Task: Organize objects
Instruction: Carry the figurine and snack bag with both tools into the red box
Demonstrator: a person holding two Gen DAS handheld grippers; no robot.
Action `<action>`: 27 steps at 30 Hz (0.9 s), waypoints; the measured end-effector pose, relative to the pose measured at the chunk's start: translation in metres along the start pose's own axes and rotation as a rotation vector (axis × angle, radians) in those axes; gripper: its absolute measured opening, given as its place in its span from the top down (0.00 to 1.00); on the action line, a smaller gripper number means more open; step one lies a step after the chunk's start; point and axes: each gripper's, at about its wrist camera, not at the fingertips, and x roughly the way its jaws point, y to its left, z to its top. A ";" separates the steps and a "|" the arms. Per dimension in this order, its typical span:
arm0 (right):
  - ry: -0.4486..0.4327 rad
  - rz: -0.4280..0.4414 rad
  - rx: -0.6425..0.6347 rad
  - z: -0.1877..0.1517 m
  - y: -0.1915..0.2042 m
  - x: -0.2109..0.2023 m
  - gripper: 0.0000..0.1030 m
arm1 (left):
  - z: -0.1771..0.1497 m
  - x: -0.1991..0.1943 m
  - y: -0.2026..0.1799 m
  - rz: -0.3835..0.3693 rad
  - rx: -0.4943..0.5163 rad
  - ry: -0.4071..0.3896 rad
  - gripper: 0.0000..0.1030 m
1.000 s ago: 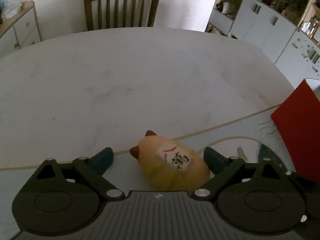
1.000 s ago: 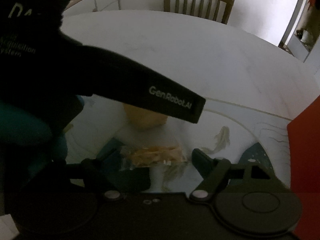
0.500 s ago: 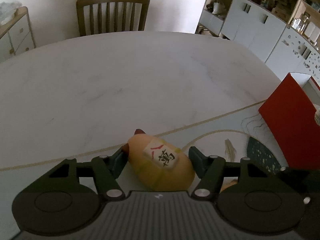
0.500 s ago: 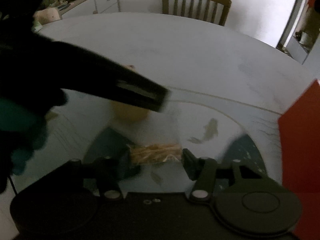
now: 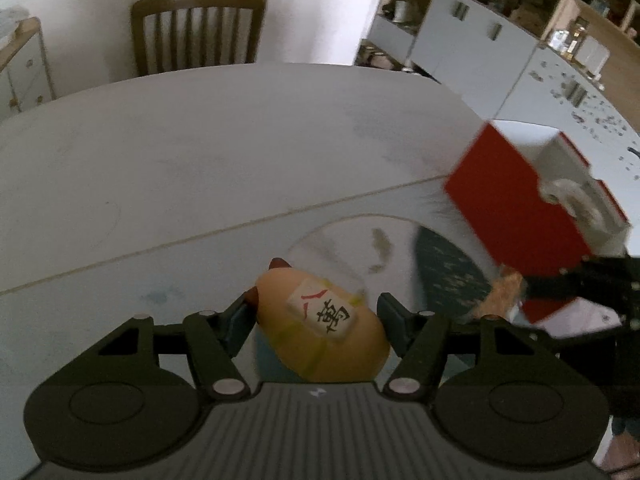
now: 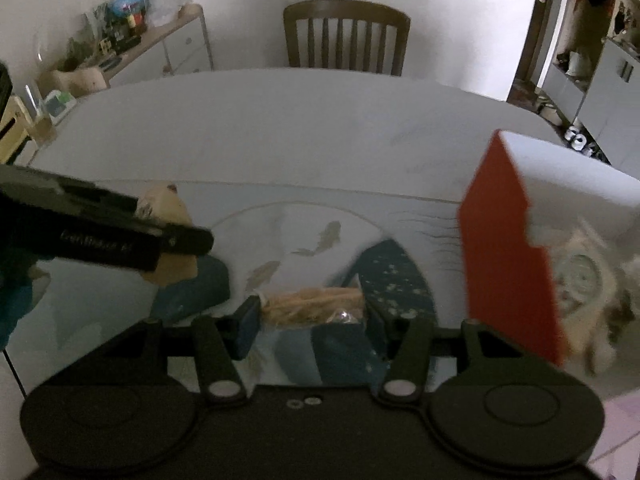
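Only a few marks w/ writing. The yellow toy [image 5: 320, 332] carries a white tile label [image 5: 322, 312] on top: a black Chinese character, looks like 萬, w/ a red stroke mark above it, approx. 一, i.e. mahjong-tile style. In the right wrist view, the left gripper's [image 6: 176, 240] black body has white lettering along its side, blurred; reads roughly "GenRobot.AI" but not certain at this sharpness. The red box [image 6: 504, 248] shows no readable print on its faces. Items on the sideboard [image 6: 160, 36] at back left have coloured packaging, too small and blurred to read.
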 end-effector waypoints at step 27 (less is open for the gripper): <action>-0.113 -0.045 0.015 -0.020 -0.099 -0.122 0.47 | 0.011 -0.058 -0.157 -0.103 0.149 -0.069 0.36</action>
